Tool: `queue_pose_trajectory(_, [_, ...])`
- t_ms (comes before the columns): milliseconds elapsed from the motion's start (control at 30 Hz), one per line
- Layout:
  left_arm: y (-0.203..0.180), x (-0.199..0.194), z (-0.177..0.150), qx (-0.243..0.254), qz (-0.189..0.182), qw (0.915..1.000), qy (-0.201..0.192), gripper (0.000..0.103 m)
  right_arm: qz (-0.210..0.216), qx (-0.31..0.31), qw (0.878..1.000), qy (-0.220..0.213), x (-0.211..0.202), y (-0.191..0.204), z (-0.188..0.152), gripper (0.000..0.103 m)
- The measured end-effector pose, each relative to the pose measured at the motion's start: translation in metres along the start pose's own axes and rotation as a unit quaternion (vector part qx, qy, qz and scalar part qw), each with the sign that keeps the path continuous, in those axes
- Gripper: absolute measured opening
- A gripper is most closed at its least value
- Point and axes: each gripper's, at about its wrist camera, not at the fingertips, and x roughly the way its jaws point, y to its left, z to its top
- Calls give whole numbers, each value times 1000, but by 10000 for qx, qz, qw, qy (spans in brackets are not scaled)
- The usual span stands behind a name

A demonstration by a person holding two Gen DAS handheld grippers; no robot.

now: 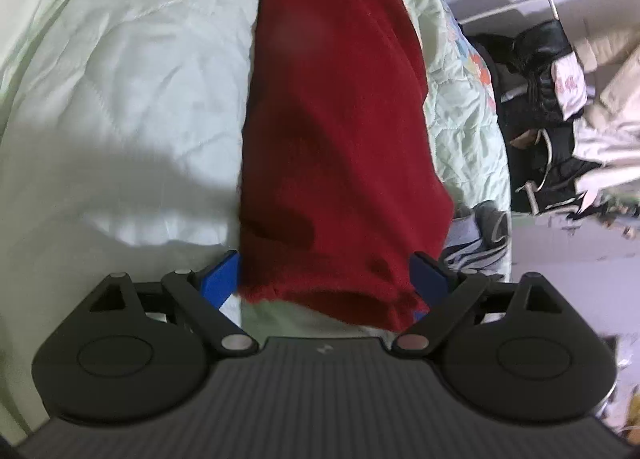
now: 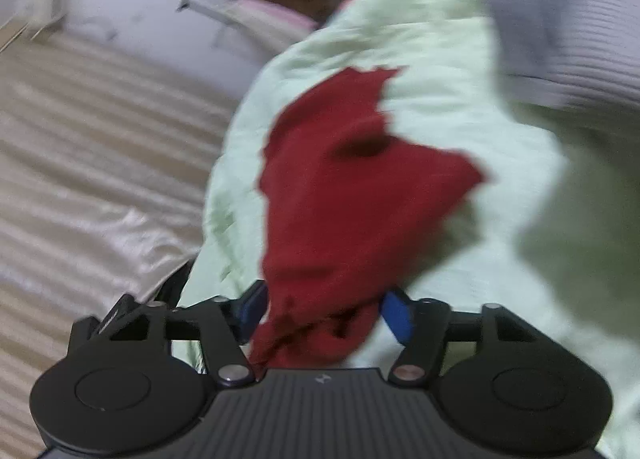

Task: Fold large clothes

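Red fleece garment (image 1: 336,131) lies stretched along a pale green quilt (image 1: 120,59) on a bed, running away from the left gripper (image 1: 326,283). Its near hem sits between the blue pads (image 1: 220,279), which stand wide apart w/ the cloth bunched between them; whether they're pinching it or just straddling it, can't tell.

Right wrist view, blurry: same garment (image 2: 352,187) on the quilt (image 2: 460,119), one end gathered up into the right gripper (image 2: 320,315). Blue pads (image 2: 396,317) press in on either side of the bunched red fabric, so it's grasping the garment. Cloth fans out wider further from the jaws.

Beyond the quilt's edge in the left view: pile of dark and light clothes (image 1: 560,107), off the bed. Right view shows striped beige bedding (image 2: 92,163) beside the quilt.
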Motion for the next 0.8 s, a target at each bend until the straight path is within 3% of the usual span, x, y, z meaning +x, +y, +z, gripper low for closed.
queue_pose_trajectory(100, [3,-5,-9,-403,-14,9992,-64,95,343,351,9986,206,16,1,16,14])
queue_pose_trajectory(167, [9,-7,-19,-937,-232,9953,-74,96,528,588,9967,207,17,2,26,14])
queue_pose_trajectory(267, [19,-4,-32,-1667,-641,9837,-199,101,504,544,9971,144,13,10,33,14])
queue_pose_trajectory(400, [27,16,-35,-2365,-548,9687,-523,103,667,763,9947,143,8,9,30,14])
queue_pose_trajectory(467, [30,32,-29,-2518,-635,9638,-602,98,779,905,9927,140,6,4,28,14])
queue_pose_trajectory(500, [28,36,-28,-2412,-689,9657,-673,82,806,949,9921,123,5,1,27,14])
queue_pose_trajectory(533, [26,39,-26,-2246,-726,9688,-760,36,823,984,9917,100,3,-3,25,14])
queue_pose_trajectory(567, [23,43,-24,-2080,-763,9715,-846,22,826,989,9916,89,2,-4,25,14])
queue_pose_trajectory(633, [18,46,-24,-1802,-719,9758,-1009,18,772,1008,9919,54,-1,-11,22,17])
queue_pose_trajectory(733, [13,43,-25,-1444,-527,9809,-1192,17,608,1175,9912,-57,-7,-21,15,38])
queue_pose_trajectory(800, [9,43,-26,-1261,-434,9828,-1279,17,420,1204,9918,-103,-7,-25,10,70])
